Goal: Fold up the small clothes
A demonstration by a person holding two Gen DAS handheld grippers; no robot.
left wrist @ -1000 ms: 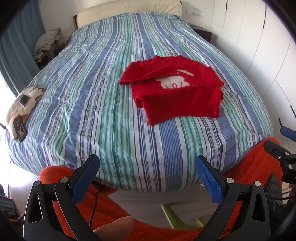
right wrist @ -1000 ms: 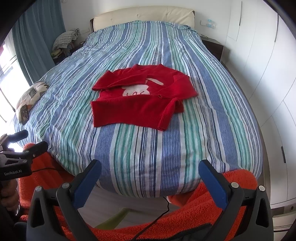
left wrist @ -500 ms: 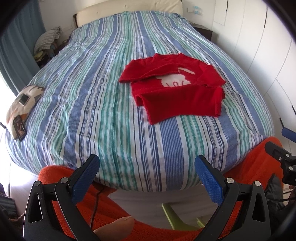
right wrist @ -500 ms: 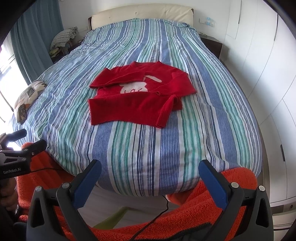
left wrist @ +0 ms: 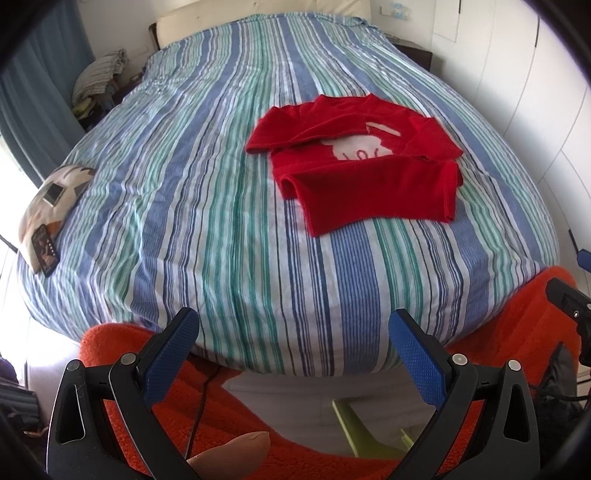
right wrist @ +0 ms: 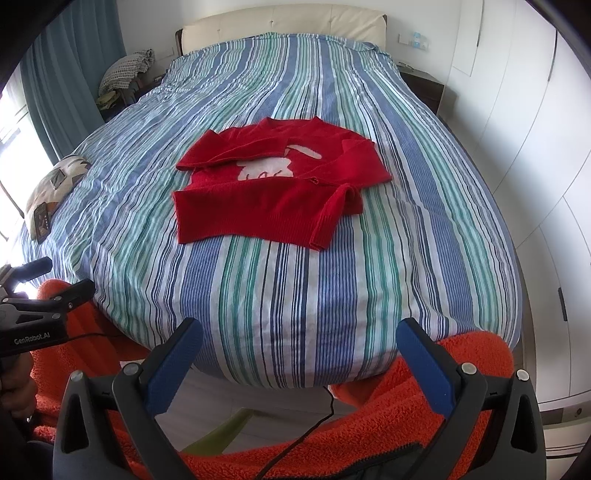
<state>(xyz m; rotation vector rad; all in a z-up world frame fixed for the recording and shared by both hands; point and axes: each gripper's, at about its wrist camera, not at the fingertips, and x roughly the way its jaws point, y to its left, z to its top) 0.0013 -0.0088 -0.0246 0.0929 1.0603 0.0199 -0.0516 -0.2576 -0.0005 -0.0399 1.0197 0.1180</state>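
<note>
So on my left gripper [left wrist: 293, 334] the blue-padded fingers [left wrist: 171, 354] are spread wide with nothing between them, just hanging off the foot end of the bed. Same deal on my right gripper [right wrist: 299, 343]: fingers [right wrist: 424, 363] wide apart, empty, also short of the mattress edge. Neither one is touching any fabric.

Right below both sets of fingers there's a fuzzy orange fleece [right wrist: 424, 402] filling the bottom of each view, with a thin black cable [right wrist: 295, 446] running across it. In the left wrist view a bit of a fingertip [left wrist: 236, 452] pokes in at the very bottom.

Further out is the bed with a blue, green and white striped cover [left wrist: 192, 206]. The small red knit sweater with a white figure on the front [right wrist: 269, 192] lies flat on that cover around the middle of the bed, well clear of both grippers. It's partly folded: one sleeve is laid across the chest near the neckline, the other is tucked in along the side by the hem.

Over on the left edge of the bed sits a patterned cushion [left wrist: 51, 203] with a dark card-like thing on it. White wardrobe doors [right wrist: 535, 155] run along the right, a blue-grey curtain [right wrist: 70, 70] on the left, and a cream padded headboard [right wrist: 284, 26] at the far end.
</note>
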